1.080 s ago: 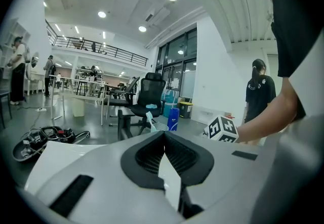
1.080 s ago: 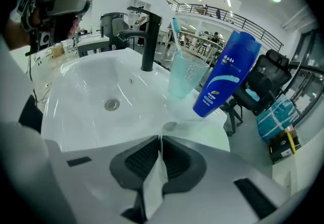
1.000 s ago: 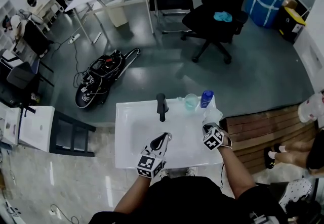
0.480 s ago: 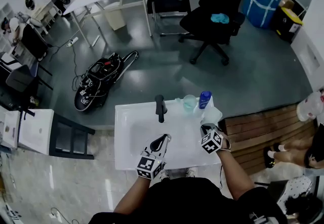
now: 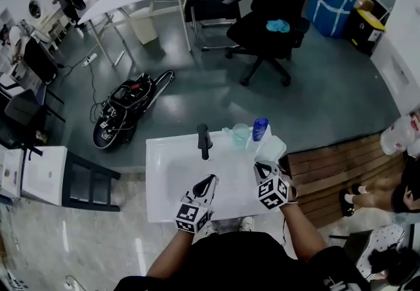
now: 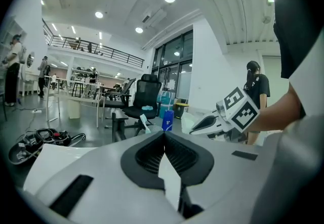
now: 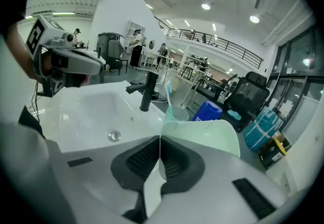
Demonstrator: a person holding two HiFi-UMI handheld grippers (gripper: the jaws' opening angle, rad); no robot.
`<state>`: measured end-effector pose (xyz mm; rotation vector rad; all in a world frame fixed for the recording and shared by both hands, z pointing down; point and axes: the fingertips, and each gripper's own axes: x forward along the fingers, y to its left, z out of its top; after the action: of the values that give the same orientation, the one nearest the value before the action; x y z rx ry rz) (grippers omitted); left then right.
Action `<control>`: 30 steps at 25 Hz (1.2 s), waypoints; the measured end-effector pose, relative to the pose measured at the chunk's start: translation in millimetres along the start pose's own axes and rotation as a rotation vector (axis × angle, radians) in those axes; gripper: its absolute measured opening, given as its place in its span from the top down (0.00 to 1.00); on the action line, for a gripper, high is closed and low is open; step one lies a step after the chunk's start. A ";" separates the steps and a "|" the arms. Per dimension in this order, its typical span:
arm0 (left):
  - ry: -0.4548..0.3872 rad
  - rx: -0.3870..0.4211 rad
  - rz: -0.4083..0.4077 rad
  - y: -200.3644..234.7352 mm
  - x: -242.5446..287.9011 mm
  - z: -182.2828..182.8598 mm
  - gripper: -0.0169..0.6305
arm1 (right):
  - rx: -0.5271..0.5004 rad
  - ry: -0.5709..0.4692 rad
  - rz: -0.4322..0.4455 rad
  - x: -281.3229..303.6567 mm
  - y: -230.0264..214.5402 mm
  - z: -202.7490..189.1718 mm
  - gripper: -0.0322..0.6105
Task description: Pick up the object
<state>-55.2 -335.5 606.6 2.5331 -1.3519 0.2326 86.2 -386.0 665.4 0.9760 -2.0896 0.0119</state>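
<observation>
Both forearms reach forward from the body at 6 o'clock. The left hand-held gripper (image 5: 210,181) points toward 1 o'clock, its jaws pressed together with nothing between them. The right hand-held gripper (image 5: 262,166) points toward 11 o'clock, its jaws closed on the edge of a pale green thing (image 7: 202,137).

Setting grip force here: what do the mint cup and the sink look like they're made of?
Mint cup: probably thin plastic with a smooth, semi-matte finish. It has an even pale colour, a thin rim and only a dull sheen.
Sink: glossy white, likely ceramic or cast resin. The bowl is thick and rounded, with soft highlights; the look alone can't say which.
</observation>
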 end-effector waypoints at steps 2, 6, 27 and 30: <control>-0.005 0.003 -0.003 -1.9 -0.3 2.3 0.95 | -0.003 -0.030 -0.017 -12.8 -0.5 12.4 0.91; -0.021 0.017 -0.004 -2.5 -1.5 9.3 0.95 | 0.013 -0.089 -0.063 -31.9 -3.6 29.3 0.91; -0.109 0.049 0.005 -8.0 -9.4 47.3 0.95 | 0.201 -0.272 -0.175 -78.1 -24.0 64.5 0.91; -0.107 0.051 0.006 -8.0 -12.1 46.0 0.95 | 0.214 -0.271 -0.169 -77.7 -20.5 64.1 0.92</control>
<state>-54.4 -335.5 558.3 2.6179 -1.4096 0.1358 85.4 -371.5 563.7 1.3451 -2.2770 0.0177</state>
